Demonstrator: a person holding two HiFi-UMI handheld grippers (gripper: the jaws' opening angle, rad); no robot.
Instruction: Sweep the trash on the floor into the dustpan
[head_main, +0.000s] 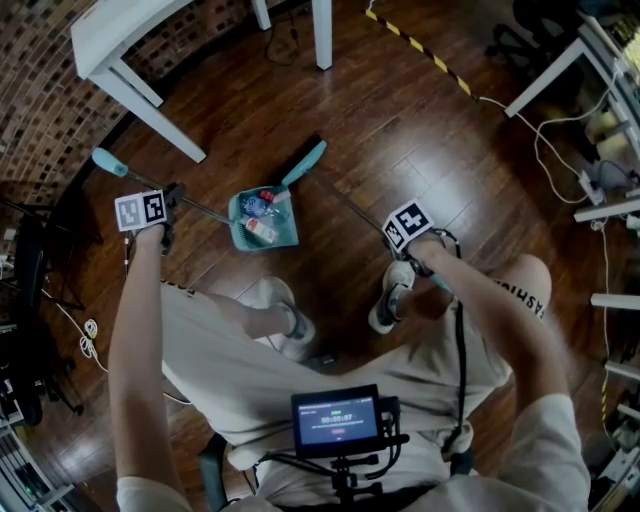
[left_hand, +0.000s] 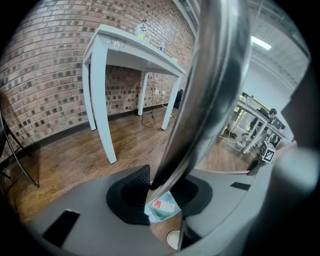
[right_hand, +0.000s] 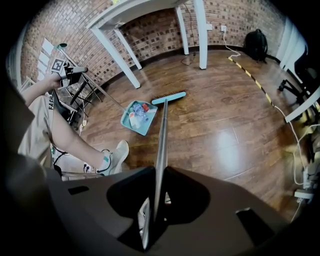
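Head view: dustpan lies flat, trash inside, broom head just beside its far edge.

Left gripper view: the left gripper is clamped on the dustpan's handle; I'd keep it planted.

Right gripper view: the right gripper pinches the broom pole; short strokes toward the dustpan.

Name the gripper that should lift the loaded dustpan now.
Left. The left gripper is shut on the dustpan by its long handle, trash inside; the right gripper is clamped on the broom.

The head view looks steeply down on the dustpan; both gripper views, lower, apparently share it too.
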